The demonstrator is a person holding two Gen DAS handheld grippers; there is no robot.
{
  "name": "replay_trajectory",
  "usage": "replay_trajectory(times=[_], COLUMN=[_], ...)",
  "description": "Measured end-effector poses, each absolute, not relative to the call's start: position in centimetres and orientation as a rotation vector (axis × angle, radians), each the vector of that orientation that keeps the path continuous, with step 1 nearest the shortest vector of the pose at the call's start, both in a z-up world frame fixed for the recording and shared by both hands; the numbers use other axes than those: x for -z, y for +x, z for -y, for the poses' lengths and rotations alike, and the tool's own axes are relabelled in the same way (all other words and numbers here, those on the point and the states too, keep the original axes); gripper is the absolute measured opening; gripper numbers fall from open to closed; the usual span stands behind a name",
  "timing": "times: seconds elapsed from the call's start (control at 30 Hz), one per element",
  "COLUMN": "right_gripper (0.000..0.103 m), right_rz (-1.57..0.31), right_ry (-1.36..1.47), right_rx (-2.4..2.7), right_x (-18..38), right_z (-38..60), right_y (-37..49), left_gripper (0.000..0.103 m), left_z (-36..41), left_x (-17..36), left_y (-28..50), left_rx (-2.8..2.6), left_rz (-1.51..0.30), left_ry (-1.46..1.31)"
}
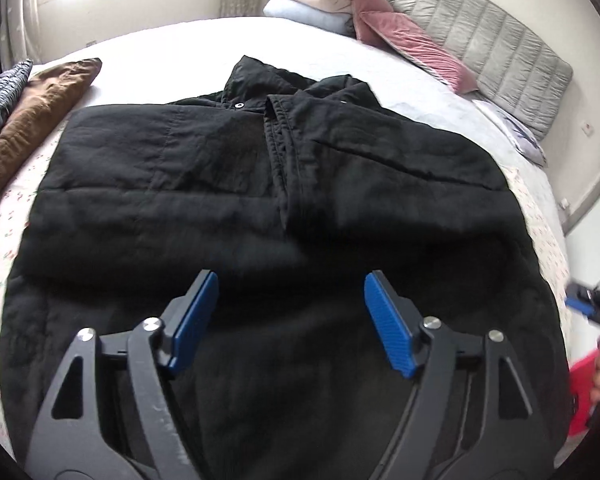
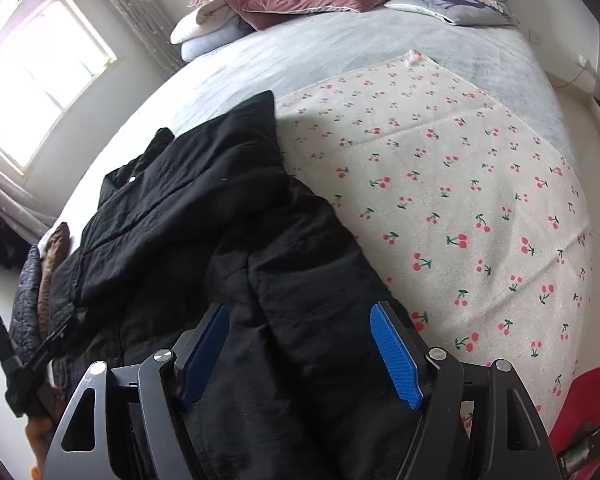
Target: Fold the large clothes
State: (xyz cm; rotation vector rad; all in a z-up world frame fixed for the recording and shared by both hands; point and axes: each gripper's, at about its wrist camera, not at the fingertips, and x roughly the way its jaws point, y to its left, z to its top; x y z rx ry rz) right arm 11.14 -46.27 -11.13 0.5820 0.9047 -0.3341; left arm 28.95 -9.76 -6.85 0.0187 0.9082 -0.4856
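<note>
A large black padded jacket (image 1: 260, 180) lies flat on the bed, its front closed and its collar at the far end. My left gripper (image 1: 292, 280) hovers over the near hem, jaws wide apart, blue pads (image 1: 196, 316) clear of the fabric. In the right wrist view the same jacket (image 2: 220, 220) lies with a sleeve folded over its body. My right gripper (image 2: 300, 312) stands open above the jacket's right side, nothing pinched between its pads. The right gripper also shows at the edge of the left wrist view (image 1: 588, 300), and the left gripper at the lower left of the right wrist view (image 2: 28, 360).
A brown garment (image 1: 40, 120) and a grey patterned one (image 1: 0, 92) lie left of the jacket. Pink pillows (image 1: 412, 44) and folded blankets (image 1: 312, 4) sit by the grey headboard (image 1: 500, 48). A cherry-print cloth (image 2: 440, 180) covers the bed to the right. A red object (image 2: 580, 400) stands beside the bed.
</note>
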Motion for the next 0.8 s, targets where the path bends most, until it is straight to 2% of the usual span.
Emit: replay_trajectory(times=[0.23,0.3,0.4,0.5,0.63,0.8], right_gripper=[0.074,0.074,0.087,0.089,0.089,0.089], right_rz=[-0.826,-0.779,-0.715,-0.733,-0.792,-0.834], right_ry=[0.418,0.311,0.163,0.099,0.142,0.242], right_rx=[0.212,0.188,0.161,0.113,0.022,-0.024], right_x=[5.5,3.2,0.7,0.1,0.3,1.6], right_z=[40.5,38.5,35.9,34.4,34.7,34.5], right_y=[9.1,7.2,4.1,1.7,-0.8,-2.8], left_gripper=[0.078,0.087,0.092,0.1,0.1,0.1], left_z=[6.0,4.2,0.8,-2.8,-7.0,-9.7], left_x=[3.8,2.5,0.4,-1.4,-2.4,-1.2], left_y=[20.6,18.3,15.6,13.3,11.2,8.9], left_rx=[0.552,0.556,0.539,0.507,0.478,0.505], left_rz=[-0.924,-0.913,-0.892,-0.864,-0.866,-0.927], left_ry=[0.105,0.122,0.16,0.207,0.217,0.13])
